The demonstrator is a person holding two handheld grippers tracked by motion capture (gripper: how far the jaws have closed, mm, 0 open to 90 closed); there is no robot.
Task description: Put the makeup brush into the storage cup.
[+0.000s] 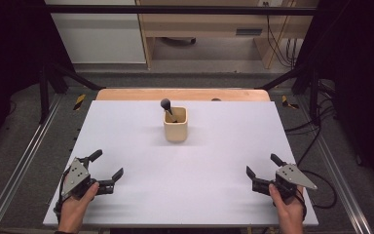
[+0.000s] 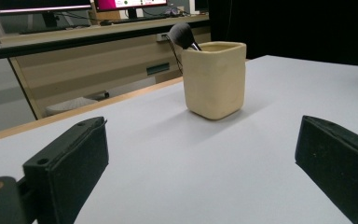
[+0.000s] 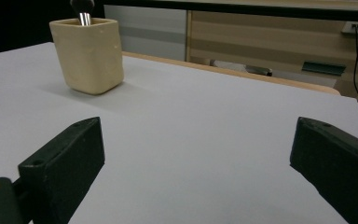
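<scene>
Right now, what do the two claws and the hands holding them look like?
Both the left claw and right claw have two blocky black jaws with matte padded faces, and each carries a grey three-cornered plate on top. A dark cable loops from the right one. The left hand and right hand are bare, no gloves.

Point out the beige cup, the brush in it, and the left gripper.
beige cup [image 1: 176,126], high view, front wall.
brush [image 2: 181,34], left gripper view, dark bristle head.
left gripper [image 1: 106,165], high view, between its open fingers.
</scene>
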